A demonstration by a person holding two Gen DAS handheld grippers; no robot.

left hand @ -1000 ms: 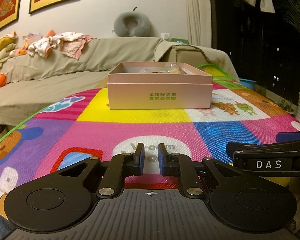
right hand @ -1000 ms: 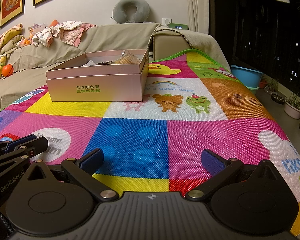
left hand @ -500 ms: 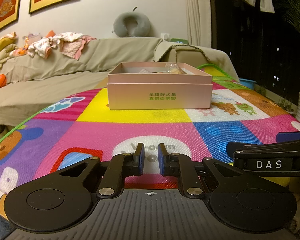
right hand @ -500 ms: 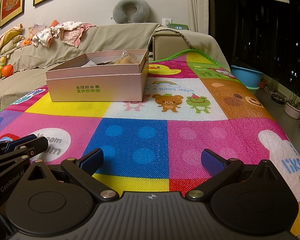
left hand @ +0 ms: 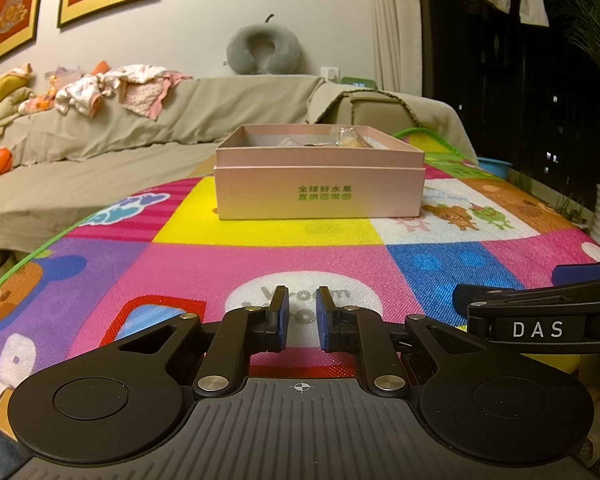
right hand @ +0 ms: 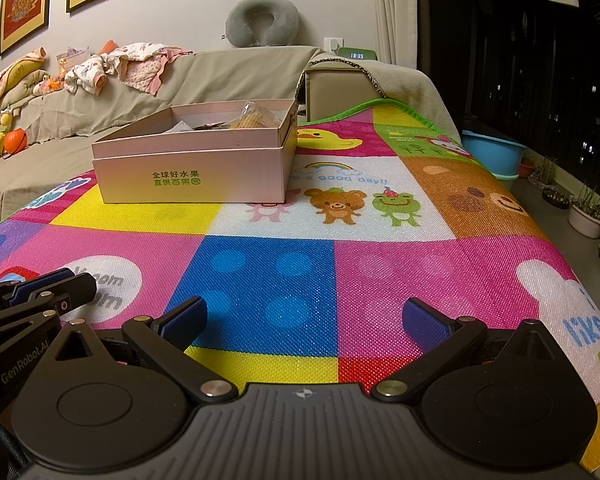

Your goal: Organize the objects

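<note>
Behind a bright patchwork cartoon play mat (right hand: pixel 340 280), a draped beige sofa (left hand: pixel 100 152) lines the wall. On the mat's far left sits an open pale-pink cardboard box (right hand: pixel 196 168), long side running left to right, packets inside. Near, the left gripper (left hand: pixel 300 316) holds a narrow empty gap; the right gripper (right hand: pixel 304 320) spreads wide, empty.
</note>
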